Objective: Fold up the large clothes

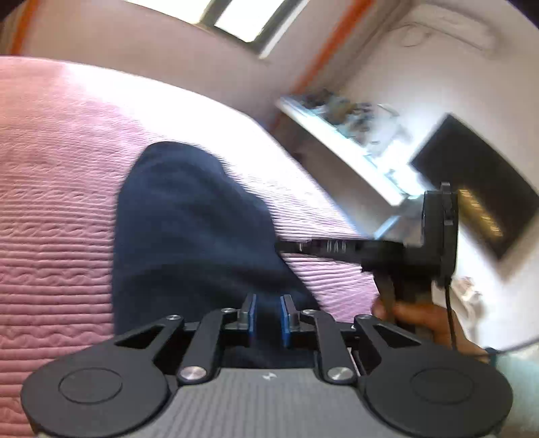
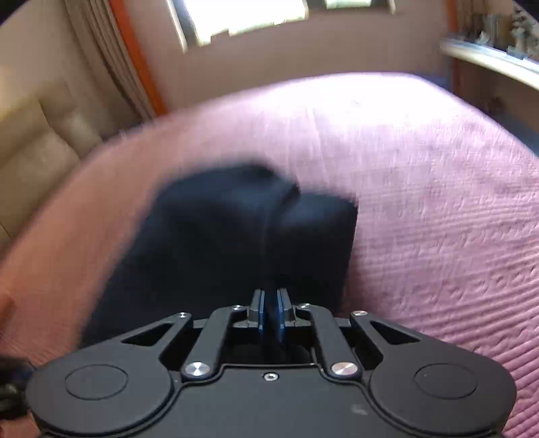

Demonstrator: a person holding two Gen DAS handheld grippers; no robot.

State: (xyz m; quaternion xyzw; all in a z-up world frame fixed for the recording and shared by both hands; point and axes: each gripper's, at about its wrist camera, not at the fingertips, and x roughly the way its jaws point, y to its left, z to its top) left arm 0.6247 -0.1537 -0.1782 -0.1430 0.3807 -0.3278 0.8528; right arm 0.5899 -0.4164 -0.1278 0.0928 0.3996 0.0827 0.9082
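Note:
A dark navy garment point(image 1: 188, 229) lies on the pink quilted bed point(image 1: 50, 202), stretching away from both grippers. My left gripper point(image 1: 268, 303) is shut on the garment's near edge, with cloth between its blue pads. My right gripper point(image 2: 271, 300) is shut on the garment point(image 2: 235, 236) too, its pads nearly together around a fold. In the left wrist view the right gripper point(image 1: 286, 246) reaches in from the right, held by a hand, its tips at the garment's right edge. The right wrist view is blurred by motion.
The pink bedspread point(image 2: 438, 202) fills most of both views. A white shelf point(image 1: 337, 145) with small items and a dark screen point(image 1: 478, 188) stand beyond the bed's right side. A beige padded headboard point(image 2: 37, 148), a curtain and a window point(image 2: 246, 17) lie behind.

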